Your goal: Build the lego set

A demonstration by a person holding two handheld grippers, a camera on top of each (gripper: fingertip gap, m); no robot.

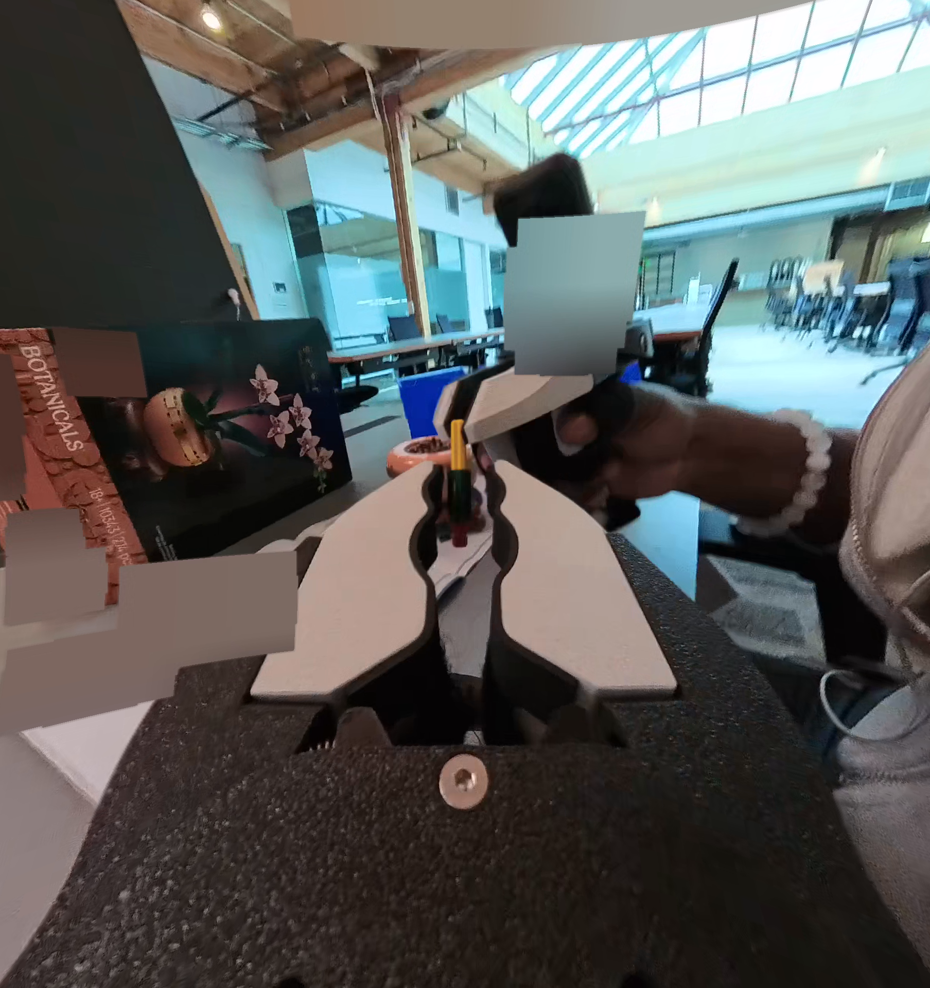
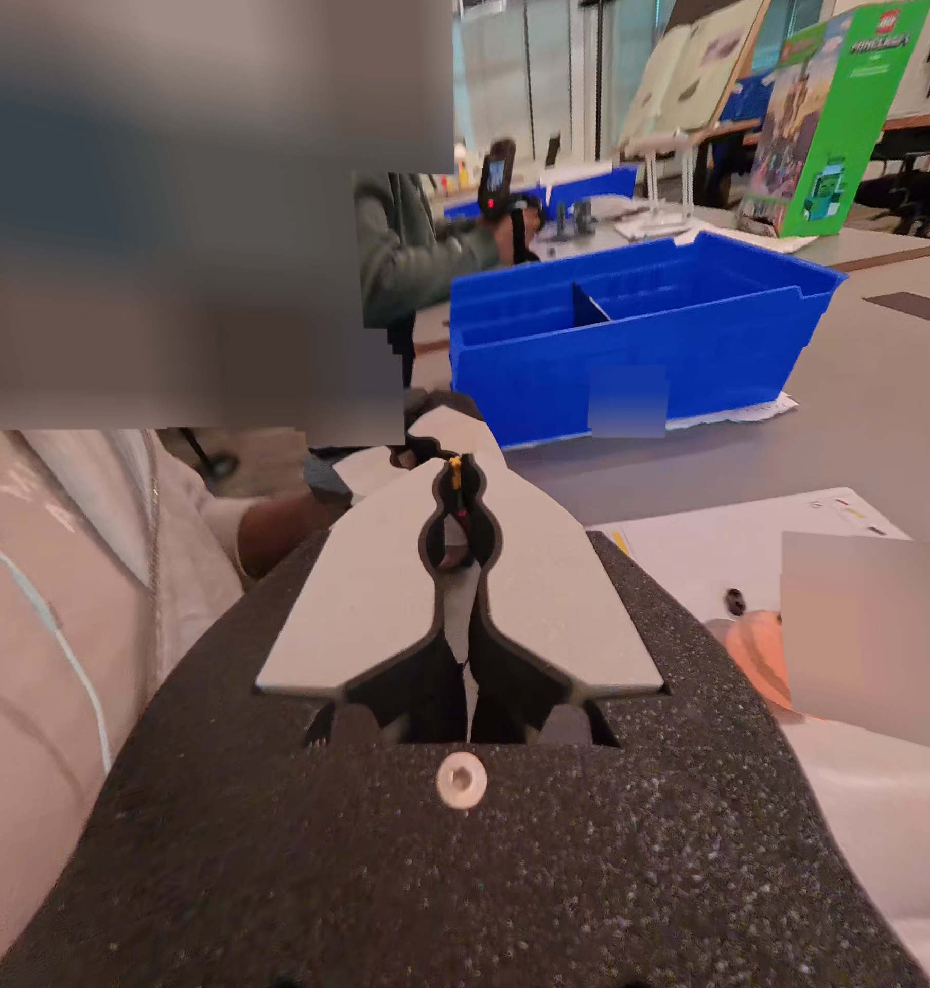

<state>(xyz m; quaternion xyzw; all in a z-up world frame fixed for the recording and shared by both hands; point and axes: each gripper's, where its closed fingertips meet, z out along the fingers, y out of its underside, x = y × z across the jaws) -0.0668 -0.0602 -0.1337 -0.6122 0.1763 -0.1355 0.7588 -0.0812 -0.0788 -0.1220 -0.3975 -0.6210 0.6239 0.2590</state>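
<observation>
The left gripper [image 1: 460,481] stood part open, its jaws flanking but apparently not pinching the lower, dark green end of a small stem [image 1: 457,476] held upright between both tools. To its right, the right gripper [image 2: 460,470] was closed on the stem's yellow upper end [image 2: 455,470]. The long axis ran vertical, so any joining push would probably travel along it, above the instruction sheet [image 2: 719,540].
</observation>
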